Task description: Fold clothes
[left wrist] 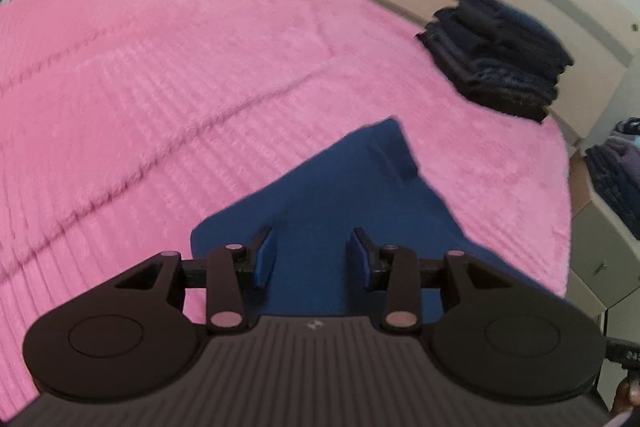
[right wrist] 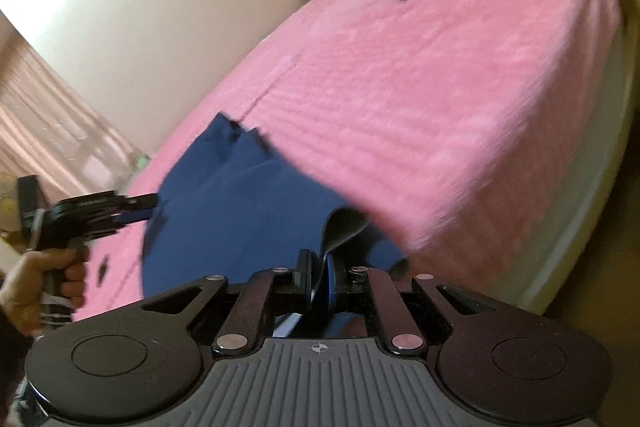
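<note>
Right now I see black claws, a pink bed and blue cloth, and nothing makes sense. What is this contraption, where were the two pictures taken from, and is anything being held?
There is no robot. A person holds a pincer tool in each hand, and each tool has a camera looking along its two fingers.

The left camera shows the left gripper with its fingers apart above a blue garment that lies on the pink blanket; nothing is pinched. A stack of dark folded clothes sits by the far edge.

The right camera shows the right gripper shut on an edge of the garment at the side of the bed. At its left you see the person's hand holding the other tool.
</note>
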Motion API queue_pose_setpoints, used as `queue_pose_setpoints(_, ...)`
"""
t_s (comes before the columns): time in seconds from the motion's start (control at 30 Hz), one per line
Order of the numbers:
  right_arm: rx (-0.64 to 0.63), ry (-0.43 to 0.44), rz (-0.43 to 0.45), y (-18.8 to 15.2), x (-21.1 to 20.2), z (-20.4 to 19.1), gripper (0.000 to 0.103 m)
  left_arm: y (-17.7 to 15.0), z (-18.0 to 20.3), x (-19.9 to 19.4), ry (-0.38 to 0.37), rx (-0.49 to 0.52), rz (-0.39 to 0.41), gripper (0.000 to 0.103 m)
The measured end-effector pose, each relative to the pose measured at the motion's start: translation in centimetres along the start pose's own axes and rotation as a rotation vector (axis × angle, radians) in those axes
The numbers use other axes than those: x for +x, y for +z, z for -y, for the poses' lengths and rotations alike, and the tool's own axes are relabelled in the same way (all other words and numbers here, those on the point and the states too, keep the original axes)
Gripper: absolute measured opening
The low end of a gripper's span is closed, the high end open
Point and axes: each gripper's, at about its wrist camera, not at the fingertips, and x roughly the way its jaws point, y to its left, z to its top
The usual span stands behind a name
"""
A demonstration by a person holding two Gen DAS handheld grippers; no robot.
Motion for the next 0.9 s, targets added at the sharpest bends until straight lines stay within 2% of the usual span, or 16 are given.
queue_pose_setpoints(0.07,-0.037,-0.045,0.023,0.6,-0.8,0.0,0.005,0.2,-0.7,-1.0,-0.003,-0.024,0.045,0.038)
queue_pose_setpoints(0.2,-0.17,-0.085,0.096,2.4,-1.8,-1.5,0.005,0.7,-2.5,-1.3,0.054,-0.052,0.058,0.038)
queue_pose_setpoints(0.33,-0.307,-0.019,0.111,5.1,0.4,-4.1,0.006,0.8,-4.1,0.1,0.064,-0.083,0.033,0.034)
queue_pose_setpoints(0.47,-0.366,0.064,0.06,6.9,4.0,-6.2,0.01,0.8,-4.2,2.9,0.066,-0.067,-0.007,0.035)
queue_pose_setpoints(0.53,-0.403,0.089,0.006,7.3,6.1,-7.5,0.049,0.7,-3.8,4.5,0.094,-0.029,-0.033,0.037)
queue_pose_setpoints(0.57,-0.422,0.105,-0.018,7.4,7.1,-8.1,0.081,0.6,-3.7,5.1,0.103,-0.016,-0.042,0.038)
queue_pose_setpoints(0.67,-0.501,0.181,-0.092,8.1,10.2,-10.2,0.082,0.7,-3.8,5.1,0.095,-0.016,-0.04,0.037)
queue_pose_setpoints(0.83,-0.614,0.239,-0.087,9.3,13.4,-13.4,0.081,1.1,-4.6,0.7,0.081,-0.029,0.072,0.034)
queue_pose_setpoints(0.9,-0.685,0.264,-0.107,9.6,15.4,-14.7,0.052,0.3,-4.8,-0.5,0.075,-0.002,0.079,0.033)
